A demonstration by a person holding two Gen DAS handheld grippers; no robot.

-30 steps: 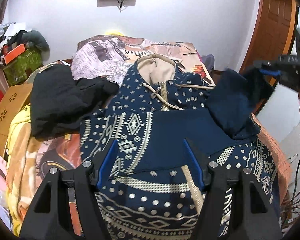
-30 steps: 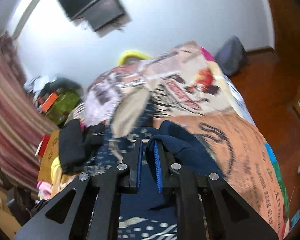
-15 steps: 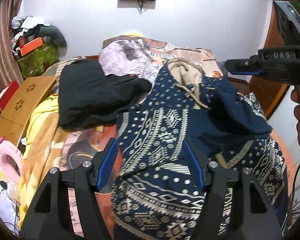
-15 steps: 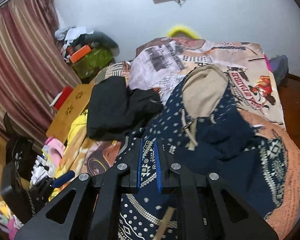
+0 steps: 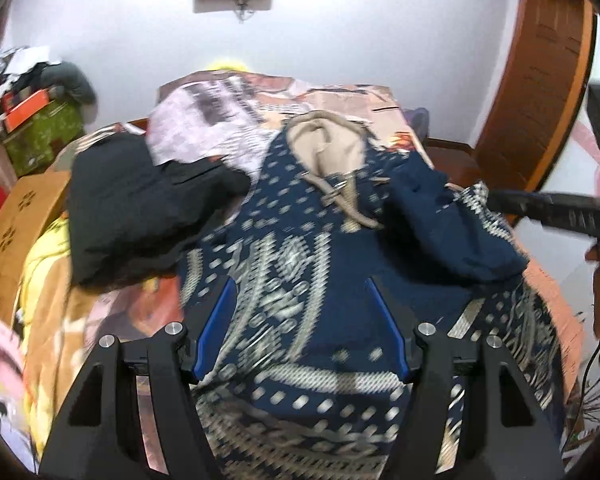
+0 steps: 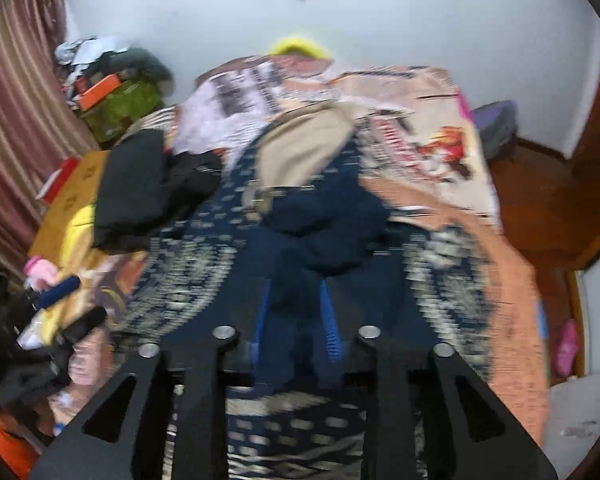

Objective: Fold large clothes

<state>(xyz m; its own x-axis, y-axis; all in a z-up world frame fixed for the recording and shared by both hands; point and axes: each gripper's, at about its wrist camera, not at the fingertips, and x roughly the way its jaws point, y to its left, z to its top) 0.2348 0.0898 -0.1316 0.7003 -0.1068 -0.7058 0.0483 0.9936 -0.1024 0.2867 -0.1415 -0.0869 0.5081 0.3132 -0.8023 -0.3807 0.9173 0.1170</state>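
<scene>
A navy hooded garment (image 5: 300, 264) with a pale geometric pattern and a beige-lined hood (image 5: 324, 148) lies spread on the bed. Its plain navy sleeve (image 5: 444, 224) lies folded across the chest. My left gripper (image 5: 300, 320) hangs open above the garment's middle and holds nothing. My right gripper (image 6: 296, 308) is part open above the same garment (image 6: 228, 264), with the folded sleeve (image 6: 332, 228) just beyond its fingertips; it holds nothing. The right gripper's body shows at the right edge of the left wrist view (image 5: 560, 208).
A black garment (image 5: 140, 208) lies in a heap left of the navy one. A patterned bedspread (image 6: 432, 128) covers the bed. A cardboard box (image 5: 16, 216) and clutter stand to the left. A wooden door (image 5: 540, 80) is at the right.
My right gripper has let go of the navy sleeve, which now lies across the chest, and its jaws have opened. The right gripper has pulled back. My left gripper stays open.
</scene>
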